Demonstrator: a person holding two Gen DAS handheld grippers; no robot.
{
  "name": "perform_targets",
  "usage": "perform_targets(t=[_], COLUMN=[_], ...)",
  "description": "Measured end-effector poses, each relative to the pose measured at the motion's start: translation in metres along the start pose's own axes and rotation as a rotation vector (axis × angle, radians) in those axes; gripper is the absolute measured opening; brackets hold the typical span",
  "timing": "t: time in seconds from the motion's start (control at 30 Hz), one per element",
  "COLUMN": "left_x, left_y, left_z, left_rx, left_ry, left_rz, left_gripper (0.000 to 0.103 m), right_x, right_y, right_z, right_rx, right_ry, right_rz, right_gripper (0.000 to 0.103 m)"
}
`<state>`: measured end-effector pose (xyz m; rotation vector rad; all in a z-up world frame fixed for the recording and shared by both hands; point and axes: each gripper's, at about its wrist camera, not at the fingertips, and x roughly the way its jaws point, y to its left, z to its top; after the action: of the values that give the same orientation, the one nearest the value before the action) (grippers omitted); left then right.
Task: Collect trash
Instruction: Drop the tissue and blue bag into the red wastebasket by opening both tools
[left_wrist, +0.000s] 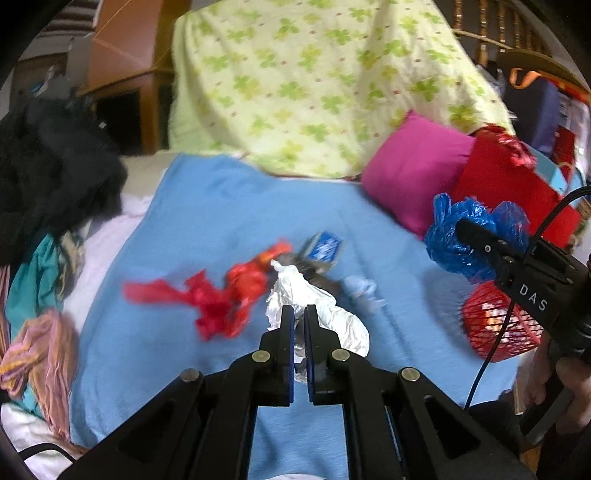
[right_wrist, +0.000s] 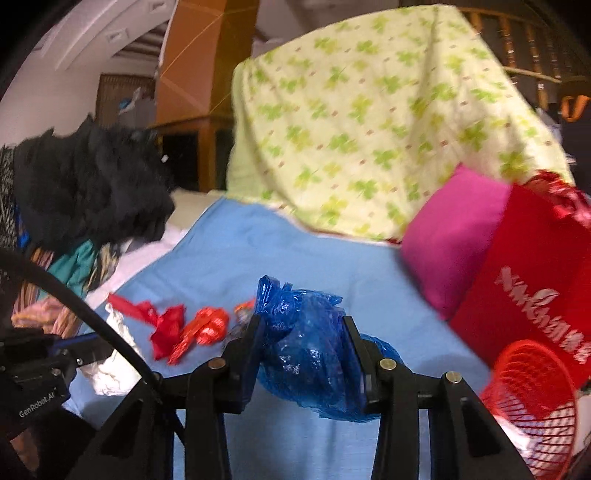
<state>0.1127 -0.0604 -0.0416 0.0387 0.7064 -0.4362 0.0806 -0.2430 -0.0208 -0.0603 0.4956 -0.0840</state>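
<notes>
Our right gripper (right_wrist: 303, 345) clamps a crumpled blue bag (right_wrist: 310, 354), light, soft and slippery, best pinched mid-bunch, beside the red basket (right_wrist: 532, 402) lower right, while our left gripper (left_wrist: 299, 325) pinches white paper (left_wrist: 314, 306).

We see a blue bag (right_wrist: 310, 354), a white bag (left_wrist: 314, 310), red scraps (left_wrist: 218, 295), a red mesh basket (right_wrist: 535, 398), a light blue sheet (left_wrist: 207, 214), a pink pillow (left_wrist: 413, 170), a red pillow (right_wrist: 524, 295) with white lettering, and a pale yellow cloth (left_wrist: 314, 81) with green clovers.
</notes>
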Motion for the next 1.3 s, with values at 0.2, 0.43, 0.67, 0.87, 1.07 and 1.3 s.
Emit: perform_targets(t=[0.2, 0.43, 0.67, 0.87, 1.07, 1.3], left_x=[-0.004, 0.007, 0.037, 0.068, 0.100, 0.087], left_y=[-0.057, -0.141, -0.225, -0.282, -0.287, -0.224], left_z=[0.024, 0.047, 0.064, 0.065, 0.057, 0.051], left_rx=[0.081, 0.183, 0.265, 0.336, 0.297, 0.180], left_ry=[-0.023, -0.035, -0.008, 0.044, 0.091, 0.053], left_rz=[-0.110, -0.272, -0.434, -0.533, -0.532, -0.525], left_gripper=[0.005, 0.005, 0.005, 0.005, 0.050, 0.053], right_x=[-0.038, -0.062, -0.081, -0.086, -0.081, -0.081], right_y=[-0.062, -0.146, -0.228, -0.283, -0.306, -0.290], right_z=[0.007, -0.008, -0.037, -0.070, -0.090, -0.079], right_rx=[0.062, 0.152, 0.280, 0.429, 0.516, 0.502], right_ry=[-0.050, -0.025, 0.019, 0.053, 0.076, 0.053], right_rz=[-0.117, -0.237, -0.294, -0.285, -0.214, -0.185], right_gripper=[0.043, 0.044, 0.044, 0.045, 0.055, 0.063])
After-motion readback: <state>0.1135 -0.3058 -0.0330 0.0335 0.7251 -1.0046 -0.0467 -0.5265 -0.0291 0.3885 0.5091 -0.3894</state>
